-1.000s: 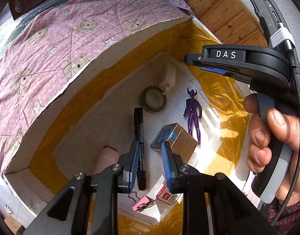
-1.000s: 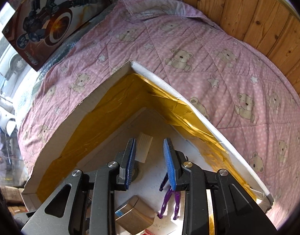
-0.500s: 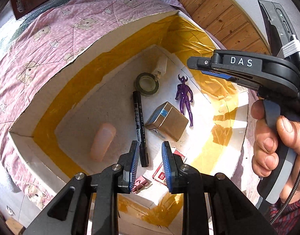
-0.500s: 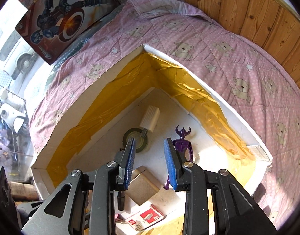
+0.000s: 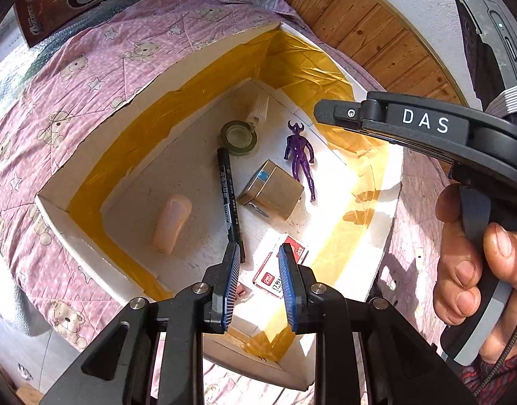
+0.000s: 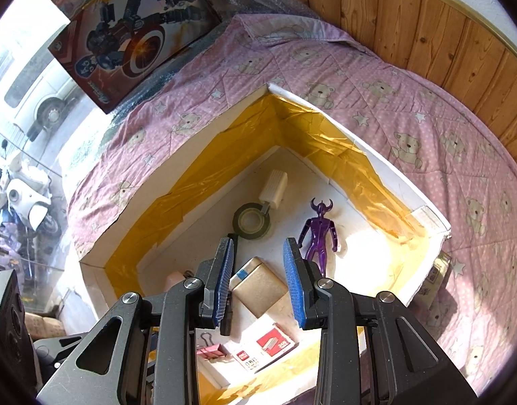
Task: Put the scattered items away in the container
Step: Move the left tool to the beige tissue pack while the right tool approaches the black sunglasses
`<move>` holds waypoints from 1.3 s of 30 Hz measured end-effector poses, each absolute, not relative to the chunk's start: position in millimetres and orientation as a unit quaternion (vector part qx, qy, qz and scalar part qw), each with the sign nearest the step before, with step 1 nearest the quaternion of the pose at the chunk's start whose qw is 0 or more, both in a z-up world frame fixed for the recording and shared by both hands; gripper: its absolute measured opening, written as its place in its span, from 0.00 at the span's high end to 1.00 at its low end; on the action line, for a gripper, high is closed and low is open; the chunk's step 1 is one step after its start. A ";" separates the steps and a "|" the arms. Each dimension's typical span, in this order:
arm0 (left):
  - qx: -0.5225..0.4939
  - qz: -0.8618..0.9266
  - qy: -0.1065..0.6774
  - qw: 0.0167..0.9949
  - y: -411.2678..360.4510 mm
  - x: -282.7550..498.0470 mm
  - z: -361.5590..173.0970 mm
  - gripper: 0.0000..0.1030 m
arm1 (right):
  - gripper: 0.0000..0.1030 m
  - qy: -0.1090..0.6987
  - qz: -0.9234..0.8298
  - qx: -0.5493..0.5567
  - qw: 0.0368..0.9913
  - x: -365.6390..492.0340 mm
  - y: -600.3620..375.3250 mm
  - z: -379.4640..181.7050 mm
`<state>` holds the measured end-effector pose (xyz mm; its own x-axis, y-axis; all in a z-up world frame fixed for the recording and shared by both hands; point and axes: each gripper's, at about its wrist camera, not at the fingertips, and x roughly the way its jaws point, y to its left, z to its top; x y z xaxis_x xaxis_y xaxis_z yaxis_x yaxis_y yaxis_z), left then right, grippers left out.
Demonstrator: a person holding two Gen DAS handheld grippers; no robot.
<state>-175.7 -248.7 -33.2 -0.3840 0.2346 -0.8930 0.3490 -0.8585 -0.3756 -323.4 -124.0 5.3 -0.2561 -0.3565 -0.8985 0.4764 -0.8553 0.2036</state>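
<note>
Left wrist view looks down into the white cardboard box with yellow tape on its inner walls [image 5: 204, 125], which lies on a pink quilt printed with bears and stars [image 5: 72, 77]. Inside the box I count one of each thing: a purple horned toy figure [image 5: 300, 160] near the far corner, a dark green roll of tape [image 5: 238, 137] touching a ribbed white plug [image 5: 260, 109], a long black marker pen [image 5: 228, 195], a gold rectangular tin with a blue label [image 5: 272, 190] between the pen and the figure, a pale pink oval eraser [image 5: 172, 222] toward the left wall, a red and white staple box [image 5: 280, 271] at the near edge, and a pink binder clip [image 6: 211, 351] in the near corner.

The left gripper [image 5: 260, 281] hangs above the near edge, jaws apart and holding nothing. The right gripper [image 6: 258, 278], held by a hand [image 5: 474, 270], is also empty with jaws apart, above the tin.

Behind the quilt there is wooden wall panelling [image 6: 427, 23] and a toy robot box [image 6: 133, 33] leaning at the far left.
</note>
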 end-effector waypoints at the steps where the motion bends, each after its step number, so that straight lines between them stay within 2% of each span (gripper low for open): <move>1: 0.554 -0.789 0.263 0.036 -247.7 -174.4 -32.6 0.75 | 0.68 0.052 -0.792 0.549 0.264 -320.7 -122.1 7.5; 15: 0.555 -0.793 0.248 0.029 -235.1 -161.0 -26.7 0.75 | 0.67 -0.019 -0.798 0.535 0.278 -274.6 -77.4 21.6; 27: 0.544 -0.809 0.223 -0.004 -209.3 -166.3 -13.6 0.72 | 0.67 -0.117 -0.801 0.541 0.227 -213.3 9.1 -5.0; 31: 0.539 -0.818 0.199 -0.036 -183.9 -173.5 -4.5 0.62 | 0.66 -0.152 -0.800 0.548 0.193 -193.2 48.7 -21.0; 39: 0.542 -0.817 0.151 -0.124 -108.0 -205.1 6.1 0.53 | 0.61 -0.201 -0.801 0.554 0.103 -154.6 136.1 -51.5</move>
<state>-205.1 -108.0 6.1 -0.3808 0.3657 -0.8493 -0.0388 -0.9240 -0.3805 -154.6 136.1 -51.5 -0.3648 -0.3879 -0.8464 -0.0572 -0.8980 0.4362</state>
